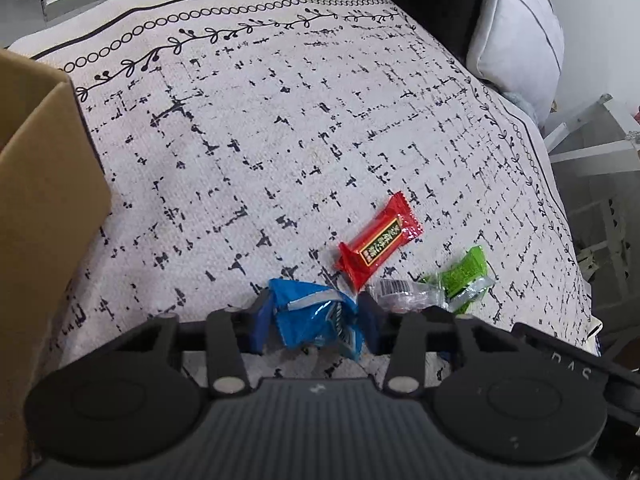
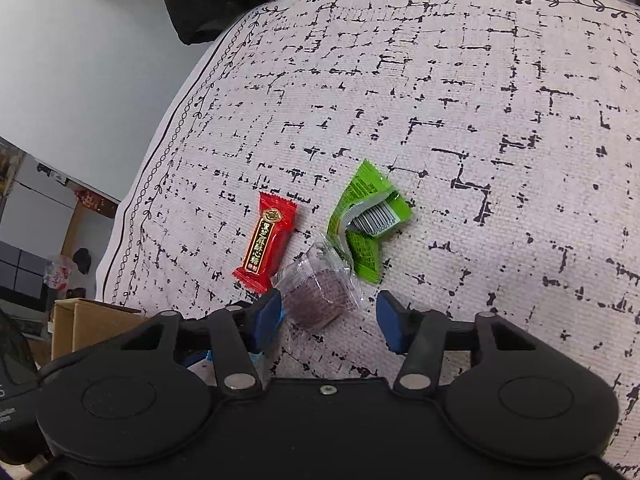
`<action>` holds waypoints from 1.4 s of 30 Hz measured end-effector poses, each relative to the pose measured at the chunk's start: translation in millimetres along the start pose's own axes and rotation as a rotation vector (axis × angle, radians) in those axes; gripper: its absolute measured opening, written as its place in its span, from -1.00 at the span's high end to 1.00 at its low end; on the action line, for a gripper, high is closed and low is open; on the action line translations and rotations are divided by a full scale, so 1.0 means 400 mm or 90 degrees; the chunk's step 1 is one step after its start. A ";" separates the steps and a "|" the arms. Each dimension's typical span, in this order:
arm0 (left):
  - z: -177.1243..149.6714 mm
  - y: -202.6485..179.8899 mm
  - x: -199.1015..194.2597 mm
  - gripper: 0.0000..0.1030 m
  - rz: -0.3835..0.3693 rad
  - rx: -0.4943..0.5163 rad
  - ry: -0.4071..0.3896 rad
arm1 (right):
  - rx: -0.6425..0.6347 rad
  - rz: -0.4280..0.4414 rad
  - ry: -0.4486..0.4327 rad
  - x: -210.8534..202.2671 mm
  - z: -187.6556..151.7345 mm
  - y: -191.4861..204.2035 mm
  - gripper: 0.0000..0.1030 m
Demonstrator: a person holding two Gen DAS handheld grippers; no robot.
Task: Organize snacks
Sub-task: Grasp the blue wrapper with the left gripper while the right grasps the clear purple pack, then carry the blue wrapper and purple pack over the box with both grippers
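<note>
On my left wrist view, the left gripper (image 1: 316, 320) has its blue-padded fingers (image 1: 260, 320) on either side of a crinkled blue foil snack packet (image 1: 316, 312), and they look pressed against it. Just ahead lies a glossy red rectangular candy wrapper with a black-and-gold label (image 1: 380, 244), lying slantwise on the woven white cloth with a broken black grid print (image 1: 280, 120) that covers the bench. Beside the red one are a clear plastic wrapper (image 1: 394, 294) and a crumpled bright green packet (image 1: 466, 278). A plain brown cardboard box (image 1: 44, 184) stands at the left edge.

On my right wrist view, the right gripper (image 2: 328, 316) has its fingers (image 2: 390, 320) spread apart around the clear wrapper (image 2: 320, 288), which holds a round, dark purple, ridged sweet; the right pad is clear of it, and the left pad sits just beside it. The red wrapper (image 2: 268, 240) and the green packet (image 2: 368, 216), barcode side up, lie just beyond, the green one touching the clear wrapper.
</note>
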State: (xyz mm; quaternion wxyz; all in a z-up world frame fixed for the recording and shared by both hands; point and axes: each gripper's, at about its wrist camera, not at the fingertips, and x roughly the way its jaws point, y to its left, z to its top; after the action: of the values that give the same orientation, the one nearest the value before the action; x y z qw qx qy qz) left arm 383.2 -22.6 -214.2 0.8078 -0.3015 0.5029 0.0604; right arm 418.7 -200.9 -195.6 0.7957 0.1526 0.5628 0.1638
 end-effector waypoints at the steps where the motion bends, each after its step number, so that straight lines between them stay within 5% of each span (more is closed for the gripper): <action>1: 0.001 0.004 0.000 0.24 -0.003 -0.005 0.000 | -0.002 -0.001 -0.001 0.002 0.000 0.002 0.03; 10: 0.004 0.013 -0.049 0.40 0.003 0.012 0.003 | -0.032 0.000 -0.002 0.009 -0.021 0.020 0.58; 16: -0.004 -0.003 -0.134 0.40 -0.003 0.040 -0.009 | -0.048 -0.006 0.005 -0.024 -0.050 0.040 0.72; 42: -0.019 0.137 -0.440 0.40 -0.048 0.037 -0.079 | -0.045 -0.001 -0.111 -0.259 -0.166 0.229 0.80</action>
State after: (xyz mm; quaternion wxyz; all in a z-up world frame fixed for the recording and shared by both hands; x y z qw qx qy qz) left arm 269.5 53.8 -90.8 0.8476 -0.2926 0.4415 0.0338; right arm 315.2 -159.5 -90.2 0.8468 0.1378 0.4852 0.1688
